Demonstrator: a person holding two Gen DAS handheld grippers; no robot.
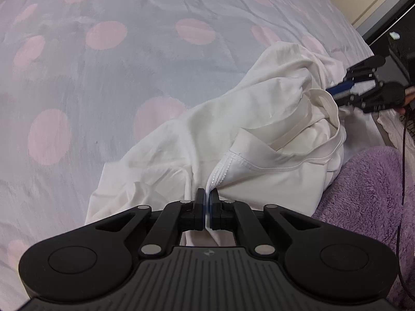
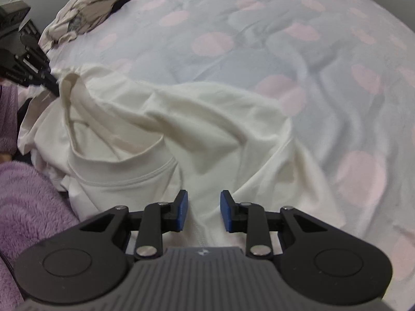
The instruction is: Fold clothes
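A crumpled white garment [image 1: 262, 129] lies on a grey bedsheet with pink dots [image 1: 109, 85]. My left gripper [image 1: 207, 194] is shut on a stitched hem of this garment, which bunches up between the pads. In the right wrist view my right gripper [image 2: 203, 198] stands open just above the white garment [image 2: 207, 129], blue pads apart, nothing pressed between them. The left wrist view shows the right gripper [image 1: 334, 92] at the garment's far right, by a ribbed edge. My left gripper [image 2: 53, 85] appears at the left edge of the right wrist view, its tips hidden by cloth.
A purple fleece [image 1: 363, 197] lies beside the garment at the near edge; it also shows as purple fleece [image 2: 28, 207] at lower left. Another crumpled grey-white garment [image 2: 85, 13] sits at the far corner of the bedsheet [image 2: 272, 51]. A black cable [image 1: 403, 155] hangs at right.
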